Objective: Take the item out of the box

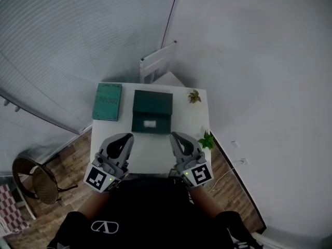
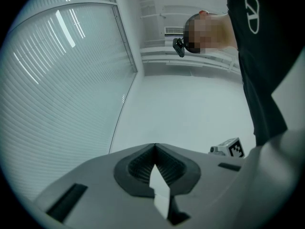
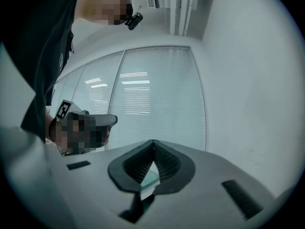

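A dark green box (image 1: 151,110) stands at the back middle of a small white table (image 1: 187,121), with a white patch (image 1: 150,123) on its near side. Whether it is open I cannot tell. A flat teal rectangle (image 1: 107,101) lies to its left. My left gripper (image 1: 124,137) and right gripper (image 1: 176,136) hover over the table's near edge, close to my body, short of the box. In both gripper views the jaws point up at the wall and blinds. The left gripper (image 2: 155,145) and right gripper (image 3: 153,142) are shut with nothing between their pads.
A small plant (image 1: 194,96) sits at the table's back right and another plant (image 1: 206,140) at its right edge. A white chair (image 1: 158,61) stands behind the table, a round wicker chair (image 1: 31,180) on the floor at left. Walls and blinds close in the corner.
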{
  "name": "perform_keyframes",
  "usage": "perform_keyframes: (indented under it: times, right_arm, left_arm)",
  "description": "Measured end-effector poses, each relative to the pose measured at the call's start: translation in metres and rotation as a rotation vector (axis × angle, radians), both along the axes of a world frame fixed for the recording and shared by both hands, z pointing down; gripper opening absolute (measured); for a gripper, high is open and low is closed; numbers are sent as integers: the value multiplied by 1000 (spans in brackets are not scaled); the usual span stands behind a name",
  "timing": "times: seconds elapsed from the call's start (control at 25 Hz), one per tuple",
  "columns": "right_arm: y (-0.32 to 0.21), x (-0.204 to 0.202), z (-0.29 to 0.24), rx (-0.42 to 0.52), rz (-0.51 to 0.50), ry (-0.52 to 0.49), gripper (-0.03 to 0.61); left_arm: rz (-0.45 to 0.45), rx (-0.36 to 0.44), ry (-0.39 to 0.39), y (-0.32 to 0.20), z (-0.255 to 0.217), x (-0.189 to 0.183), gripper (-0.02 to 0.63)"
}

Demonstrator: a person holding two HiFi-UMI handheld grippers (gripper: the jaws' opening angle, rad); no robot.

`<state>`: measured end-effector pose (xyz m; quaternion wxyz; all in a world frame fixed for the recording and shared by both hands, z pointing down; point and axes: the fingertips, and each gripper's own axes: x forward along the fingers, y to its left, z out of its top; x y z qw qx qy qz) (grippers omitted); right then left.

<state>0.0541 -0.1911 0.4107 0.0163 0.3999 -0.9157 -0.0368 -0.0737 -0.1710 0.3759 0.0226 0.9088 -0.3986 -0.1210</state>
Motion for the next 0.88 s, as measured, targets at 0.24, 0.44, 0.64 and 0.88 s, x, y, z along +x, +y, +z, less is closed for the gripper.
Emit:
perform_keyframes:
  times: [0.24,0.44,0.64,0.88]
  right_arm:
    - [-9,6,1,-1,-40,4,5]
    - [-13,7,5,-17,-64,-4,6]
    - [-17,0,15,-17,-87,28,71]
    - [-33,-10,45,-89,-155,207,512]
  left_arm:
    - [-32,-13,9,1,4,9,5]
    - [-52,-23,10,0,6,11,5]
    - [-67,-33,5,0,8,10,5]
    - [-80,-51,3,-1,16,8,5]
